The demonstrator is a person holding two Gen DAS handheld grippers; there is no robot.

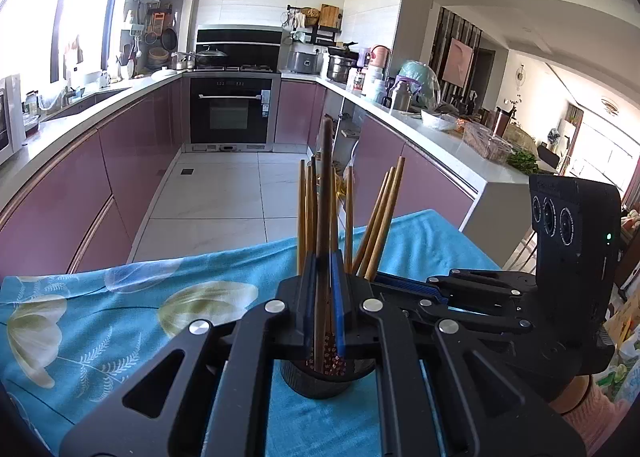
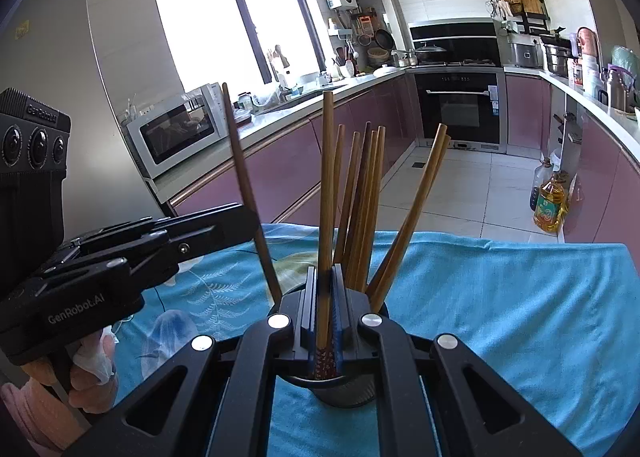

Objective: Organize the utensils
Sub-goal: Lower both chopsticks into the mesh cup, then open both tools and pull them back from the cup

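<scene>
My left tool (image 1: 323, 297) is sitting closest to its lens, its blue-padded jaws pressed together on a dark brown chopstick (image 1: 325, 193) that is standing nearly upright, its patterned lower end dipping into the dark round holder (image 1: 316, 381) just below. I am seeing my right tool (image 2: 325, 305) doing the same in its own view: jaws clamped on a lighter wooden chopstick (image 2: 326, 185), upright, with its decorated tip at the mouth of the holder (image 2: 340, 391). The rest of the wooden chopsticks (image 2: 360, 209) are standing bunched in that holder, a few leaning out to the right. The holder is resting on a counter draped in a blue floral cloth (image 2: 500, 317). From the right camera I am also catching the left tool (image 2: 256, 223) from the side, gripping its chopstick at a slant, with a person's hand (image 2: 86, 373) underneath. Behind, the kitchen's pink cabinets (image 1: 128, 161) and oven (image 1: 230, 109) are showing.
</scene>
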